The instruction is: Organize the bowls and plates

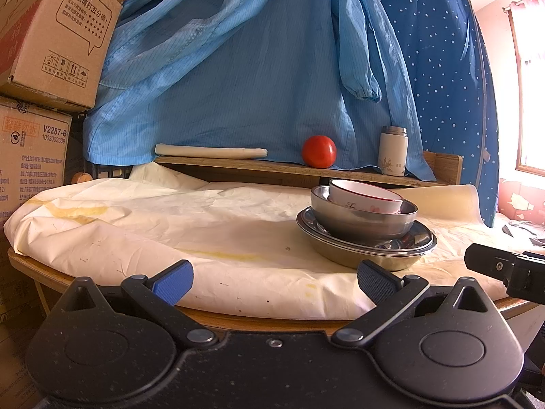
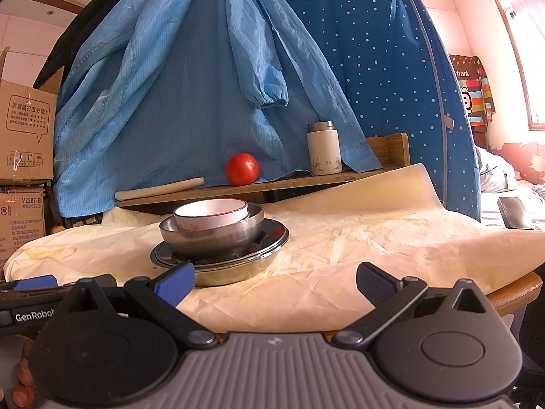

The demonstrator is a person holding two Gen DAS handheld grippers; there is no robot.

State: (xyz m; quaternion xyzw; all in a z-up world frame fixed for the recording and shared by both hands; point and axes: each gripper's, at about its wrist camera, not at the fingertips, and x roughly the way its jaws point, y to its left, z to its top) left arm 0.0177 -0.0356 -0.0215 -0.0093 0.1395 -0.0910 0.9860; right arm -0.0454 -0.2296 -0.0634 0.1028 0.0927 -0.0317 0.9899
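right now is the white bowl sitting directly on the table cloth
No, the white bowl is nested inside a steel bowl, which sits on stacked steel plates.

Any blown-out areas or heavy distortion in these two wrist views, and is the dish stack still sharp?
Left wrist view: the window at the right edge is blown out; fisheye bends the table edge; the dish stack is sharp. Right wrist view: pink-white glare at the upper right; the stack is sharp, with reflections on its steel.

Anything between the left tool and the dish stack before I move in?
No. In the left wrist view, only bare wrinkled white table cover lies between the open left tool and the dish stack.
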